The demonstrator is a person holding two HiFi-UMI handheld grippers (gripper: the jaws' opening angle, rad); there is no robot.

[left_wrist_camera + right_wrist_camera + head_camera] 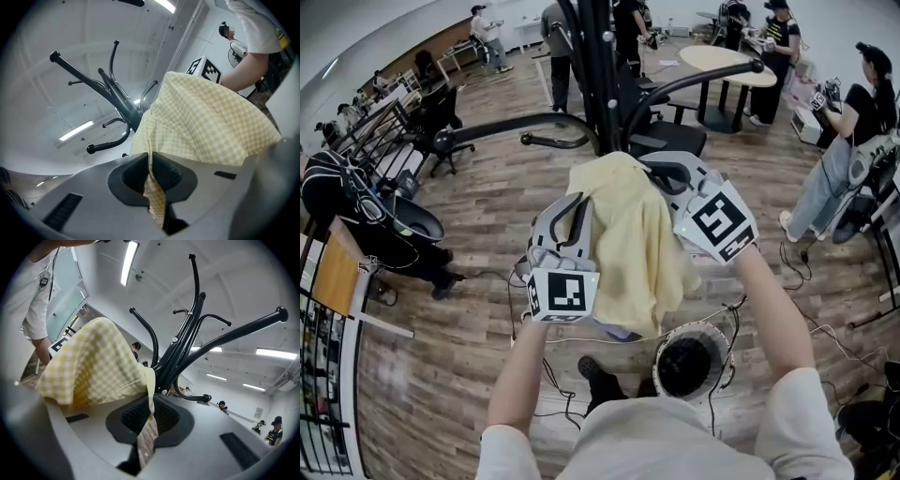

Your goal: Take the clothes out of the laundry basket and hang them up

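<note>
The left tongs [151, 165] are closed tight on a hem of the yellow checked garment [633, 246], a strip of cloth trailing down through the pads. The right tongs [150, 414] are closed just the same on another edge, with a fold of the fabric hanging below the pinch. With a hold on each side, the garment bunches and drapes between the two hands, lifted clear of the laundry basket [692, 330], which stands on the floor just beside the person's feet. My guess is that the two-point hold is there to keep the cloth spread and under control, so it can be laid over one of the curved arms of the black coat stand [596, 84] right in front. The garment is close to the stand's arms, but I cannot tell that it rests on any of them yet, so the hanging looks not yet done.

Underfoot is a wood-plank floor [487, 319] with cables running across it. It is a busy open office: a round tabletop [727, 59] at the back, an office chair [441, 117] to the left, and people standing and sitting around the edges.
</note>
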